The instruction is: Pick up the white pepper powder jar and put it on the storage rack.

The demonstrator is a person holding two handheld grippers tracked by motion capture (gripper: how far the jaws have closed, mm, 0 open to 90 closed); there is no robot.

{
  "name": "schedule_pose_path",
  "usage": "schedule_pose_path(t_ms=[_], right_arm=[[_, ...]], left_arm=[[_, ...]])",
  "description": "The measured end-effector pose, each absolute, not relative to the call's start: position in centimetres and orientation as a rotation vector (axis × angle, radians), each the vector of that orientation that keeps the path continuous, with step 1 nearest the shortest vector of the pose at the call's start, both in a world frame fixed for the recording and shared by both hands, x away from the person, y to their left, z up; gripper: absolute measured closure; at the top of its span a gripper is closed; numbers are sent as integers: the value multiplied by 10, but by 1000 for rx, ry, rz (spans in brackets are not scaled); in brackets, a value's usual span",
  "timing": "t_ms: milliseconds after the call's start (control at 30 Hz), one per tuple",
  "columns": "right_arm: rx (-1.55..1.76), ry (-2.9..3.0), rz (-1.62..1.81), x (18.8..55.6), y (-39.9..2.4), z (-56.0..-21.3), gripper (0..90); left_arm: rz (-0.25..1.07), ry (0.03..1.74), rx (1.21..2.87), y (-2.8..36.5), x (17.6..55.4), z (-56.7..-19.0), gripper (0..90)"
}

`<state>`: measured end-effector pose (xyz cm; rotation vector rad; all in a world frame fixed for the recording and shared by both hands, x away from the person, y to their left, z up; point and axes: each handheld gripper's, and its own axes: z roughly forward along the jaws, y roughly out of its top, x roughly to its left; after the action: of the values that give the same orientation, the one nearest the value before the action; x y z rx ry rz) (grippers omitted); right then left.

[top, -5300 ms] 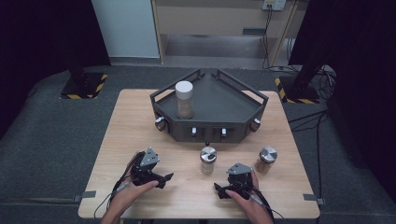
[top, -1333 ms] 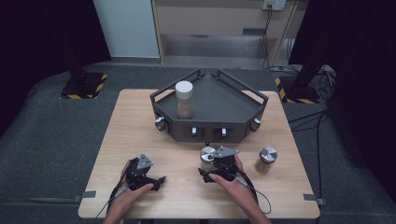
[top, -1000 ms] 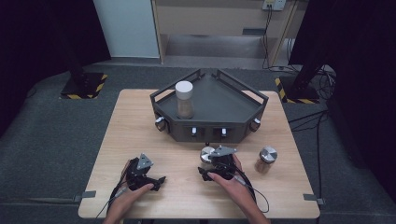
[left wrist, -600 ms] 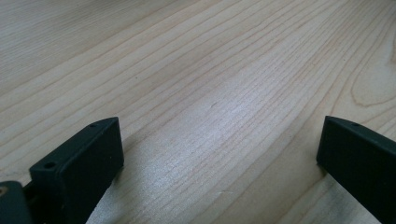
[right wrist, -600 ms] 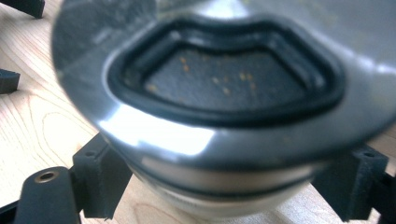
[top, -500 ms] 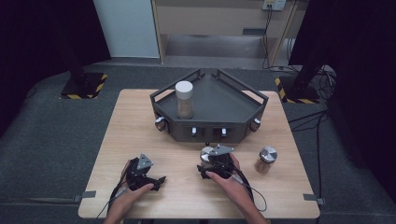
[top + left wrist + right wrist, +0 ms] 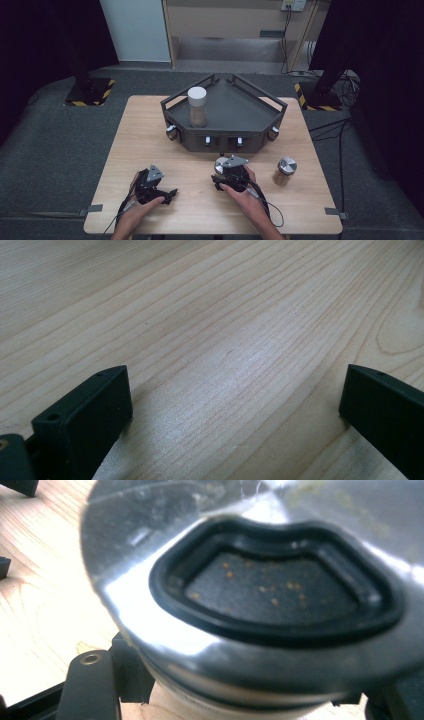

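A small spice jar (image 7: 220, 163) with a silver lid stands on the wooden table (image 7: 150, 130) just in front of the dark tray. My right gripper (image 7: 223, 173) has just been closing and is now shut on it. In the right gripper view the jar's shiny lid (image 7: 150, 605), with a black-rimmed opening, sits very close between the two jaws of the right gripper (image 7: 240, 702). My left gripper (image 7: 169, 195) rests on the table at the front left. It is the left gripper (image 7: 235, 400) whose black fingers (image 7: 90, 415) stand wide open over bare wood.
A dark angular tray (image 7: 270, 122) sits at the middle back of the table and holds a tall jar with a white lid (image 7: 197, 106). A second silver-lidded spice jar (image 7: 285, 171) stands to the right of my right hand.
Since the oldest frame my right gripper has moved forward from the front edge to the middle jar. Over the last second both hands have hardly shifted.
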<state>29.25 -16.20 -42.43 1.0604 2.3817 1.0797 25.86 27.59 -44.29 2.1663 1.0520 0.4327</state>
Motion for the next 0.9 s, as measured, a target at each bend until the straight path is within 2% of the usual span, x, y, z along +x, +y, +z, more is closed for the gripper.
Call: schedule_pose_path(t_ms=[900], right_arm=[[1096, 2330, 1085, 286, -179, -375, 308]], left_arm=[[440, 1066, 2161, 274, 257, -443, 0]])
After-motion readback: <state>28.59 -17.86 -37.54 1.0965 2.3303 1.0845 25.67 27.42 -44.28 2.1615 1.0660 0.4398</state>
